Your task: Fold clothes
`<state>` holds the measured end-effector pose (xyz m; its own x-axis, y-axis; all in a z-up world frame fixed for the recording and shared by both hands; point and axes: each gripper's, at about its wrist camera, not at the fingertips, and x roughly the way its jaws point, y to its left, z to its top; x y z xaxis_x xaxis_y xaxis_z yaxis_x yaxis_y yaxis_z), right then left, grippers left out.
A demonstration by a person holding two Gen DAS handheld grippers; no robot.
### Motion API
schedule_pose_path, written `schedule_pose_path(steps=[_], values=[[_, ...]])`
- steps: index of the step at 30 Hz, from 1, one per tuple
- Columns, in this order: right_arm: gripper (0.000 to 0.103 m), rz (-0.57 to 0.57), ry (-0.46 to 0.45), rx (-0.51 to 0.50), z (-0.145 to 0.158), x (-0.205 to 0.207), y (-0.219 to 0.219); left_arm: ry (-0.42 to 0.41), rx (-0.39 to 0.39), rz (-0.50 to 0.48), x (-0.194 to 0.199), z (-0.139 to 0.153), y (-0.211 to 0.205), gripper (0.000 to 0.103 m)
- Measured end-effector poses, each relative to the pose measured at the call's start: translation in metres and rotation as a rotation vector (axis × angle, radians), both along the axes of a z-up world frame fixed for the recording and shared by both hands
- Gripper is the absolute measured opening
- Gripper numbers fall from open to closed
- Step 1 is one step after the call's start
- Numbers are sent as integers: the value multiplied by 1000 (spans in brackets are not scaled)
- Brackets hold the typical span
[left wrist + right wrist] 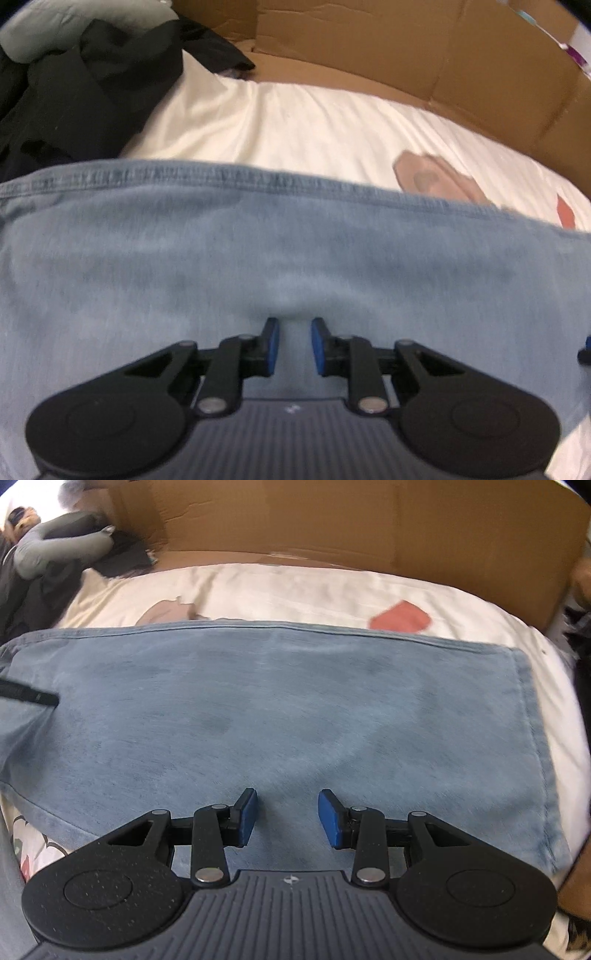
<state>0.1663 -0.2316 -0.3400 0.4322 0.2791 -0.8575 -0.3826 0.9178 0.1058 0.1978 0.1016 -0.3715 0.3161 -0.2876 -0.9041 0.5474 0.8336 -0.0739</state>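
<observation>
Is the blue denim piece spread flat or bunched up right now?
Spread flat: the denim piece lies smooth on the white sheet, straight hems visible at far and right edges.

white bedsheet (314,587), cardboard wall (332,524) behind

Light-blue denim garment (258,258) runs past the left and right edges of the left wrist view, its far hem smeared by motion blur. It covers the lower part of a tan printed patch (428,179) on the bed sheet (295,125). Dark clothes (74,92) are cut off at the left edge, their type unreadable.
</observation>
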Motion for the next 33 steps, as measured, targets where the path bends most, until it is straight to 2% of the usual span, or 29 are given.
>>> schedule_pose_path(steps=[6, 10, 16, 20, 22, 23, 25, 28, 33], values=[[45, 0, -12, 9, -8, 30, 11, -47, 1, 5, 21, -4, -18, 18], [51, -25, -26, 15, -11, 53, 19, -52, -14, 27, 32, -5, -25, 15], [56, -33, -62, -20, -14, 81, 36, -102, 37, -31, 25, 0, -35, 12], [58, -38, -63, -21, -14, 104, 42, -48, -50, -55, 13, 8, -45, 12], [58, -42, -61, -27, -14, 115, 43, -38, -69, -97, 1, 10, -60, 12], [56, -46, -65, -34, -13, 120, 42, -24, -80, -108, -4, 9, -68, 13], [35, -53, -73, -49, -12, 129, 41, 3, -95, -137, -14, 6, -85, 14], [17, -105, -50, -9, -7, 139, 28, -1, -78, -205, -29, 0, -112, 17], [16, -118, -95, -7, 2, 124, 2, -51, -59, -235, -38, -5, -136, 22]])
